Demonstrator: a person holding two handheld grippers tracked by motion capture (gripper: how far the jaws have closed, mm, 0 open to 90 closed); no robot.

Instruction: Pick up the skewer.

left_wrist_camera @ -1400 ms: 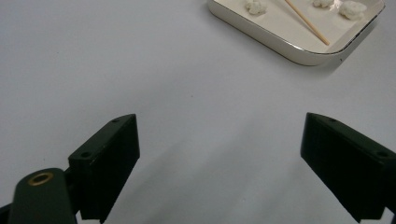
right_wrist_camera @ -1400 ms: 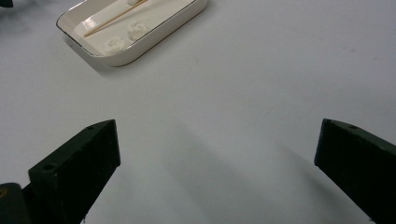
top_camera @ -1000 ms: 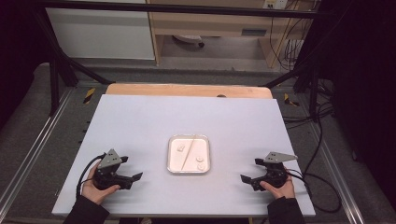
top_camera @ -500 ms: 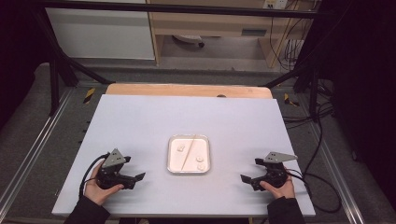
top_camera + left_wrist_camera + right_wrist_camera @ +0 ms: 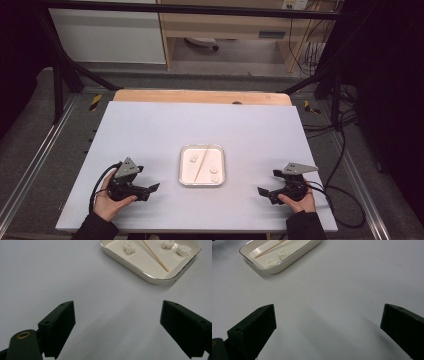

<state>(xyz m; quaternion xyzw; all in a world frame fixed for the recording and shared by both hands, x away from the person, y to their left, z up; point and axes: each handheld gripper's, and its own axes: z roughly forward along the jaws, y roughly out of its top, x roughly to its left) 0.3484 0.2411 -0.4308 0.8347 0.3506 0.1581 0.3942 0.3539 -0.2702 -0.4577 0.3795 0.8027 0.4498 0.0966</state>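
Left claw (image 5: 152,189) has edged nearer the tray (image 5: 202,182).

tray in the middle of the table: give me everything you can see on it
The tray is a shallow white rounded-corner rectangle with a raised rim, glossy like enamel or ceramic. It sits flat on the white table, between the left claw and right claw, touched by neither. Inside lie a thin wooden stick set diagonally and three small white fluffy lumps, one on one side of the stick, two on the other.
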